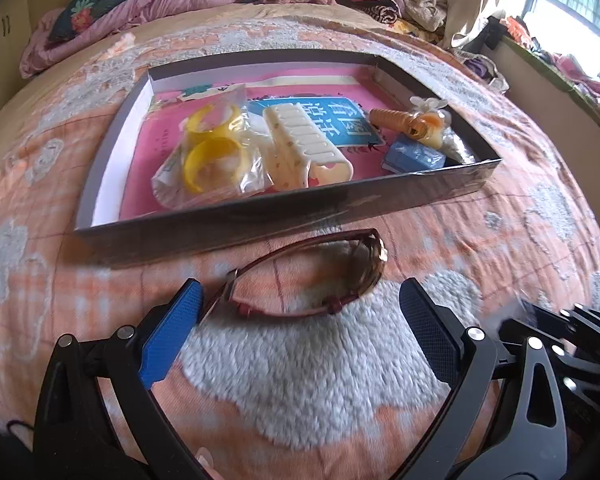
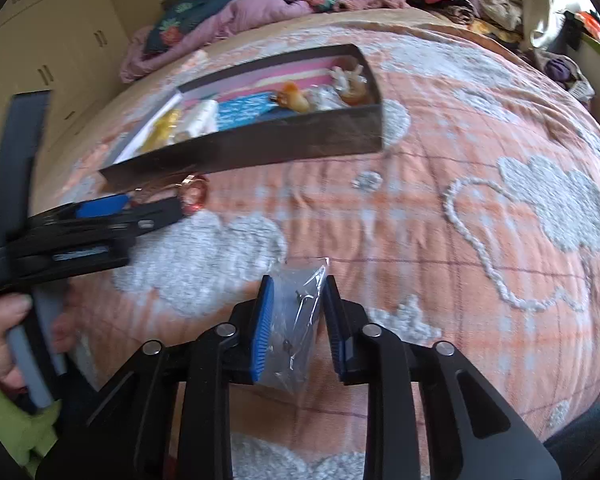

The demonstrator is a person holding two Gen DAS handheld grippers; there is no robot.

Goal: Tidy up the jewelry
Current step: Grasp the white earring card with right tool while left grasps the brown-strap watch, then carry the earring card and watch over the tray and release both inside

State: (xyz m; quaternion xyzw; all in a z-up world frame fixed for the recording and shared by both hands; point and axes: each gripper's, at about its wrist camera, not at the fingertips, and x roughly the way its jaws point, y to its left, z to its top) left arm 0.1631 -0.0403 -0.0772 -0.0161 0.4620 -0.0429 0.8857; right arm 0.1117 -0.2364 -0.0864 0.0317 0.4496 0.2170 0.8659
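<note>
Our right claw (image 2: 296, 312) is closed on a small clear plastic bag (image 2: 296, 320) that seems to hold thin wire earrings, pinched between the blue pads (image 2: 262, 328) just above the peach-and-grey fleece bedspread (image 2: 460, 220). Our left claw (image 1: 300, 312) stands wide open over a pair of dark red-framed sunglasses (image 1: 320, 276) lying folded on the bed, one pad touching the frame's left end, nothing gripped.

Just beyond the sunglasses sits the shallow dark cardboard tray (image 1: 260, 216). Already inside we see a bag of yellow bangles (image 1: 208, 152), a cream plastic hair claw (image 1: 300, 144), an orange spiral hair tie (image 1: 392, 120) and a small blue box (image 1: 414, 156). We judge the sorting well along: the bagged earrings and the sunglasses remain outside, and both need carrying over the tray's near wall.
</note>
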